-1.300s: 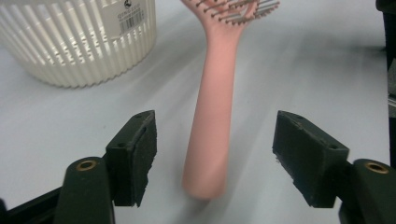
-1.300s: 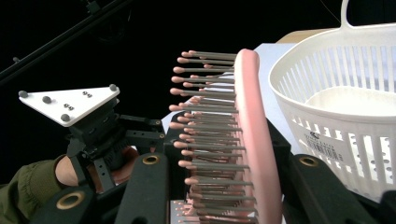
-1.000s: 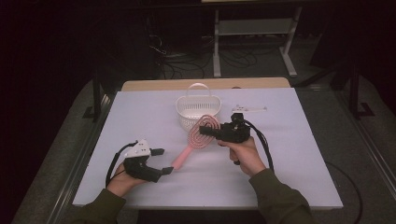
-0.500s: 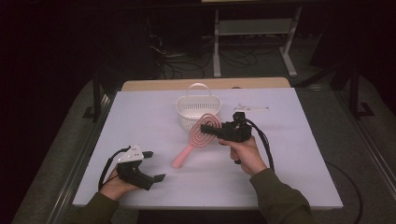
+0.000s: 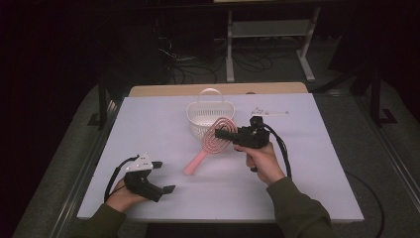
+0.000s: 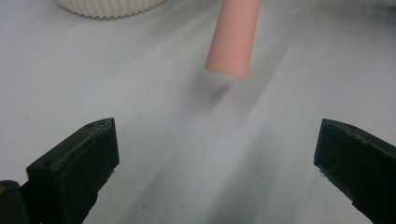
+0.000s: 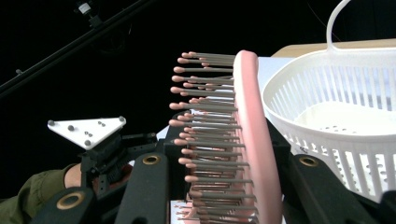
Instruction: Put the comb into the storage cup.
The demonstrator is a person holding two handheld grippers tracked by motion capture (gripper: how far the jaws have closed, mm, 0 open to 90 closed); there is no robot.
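A pink hairbrush (image 5: 214,140) hangs slanted over the white table (image 5: 307,163), its head near the white handled basket (image 5: 210,116) and its handle pointing at the front left. My right gripper (image 5: 225,133) is shut on the brush head; in the right gripper view the bristled hairbrush (image 7: 250,149) stands between my jaws with the basket (image 7: 345,116) just to its right. My left gripper (image 5: 163,176) is open at the front left, apart from the brush. In the left gripper view the pink handle end (image 6: 232,37) floats ahead of my open left gripper (image 6: 217,163).
A small white flat part (image 5: 267,112) lies on the table behind the right hand. A wooden edge (image 5: 218,89) runs behind the table, with dark floor, cables and a metal stand beyond. The basket's base (image 6: 109,5) sits at the top of the left gripper view.
My left gripper let go of the brush handle, opened, and drew back toward the front left. My right gripper kept the brush head and barely moved.
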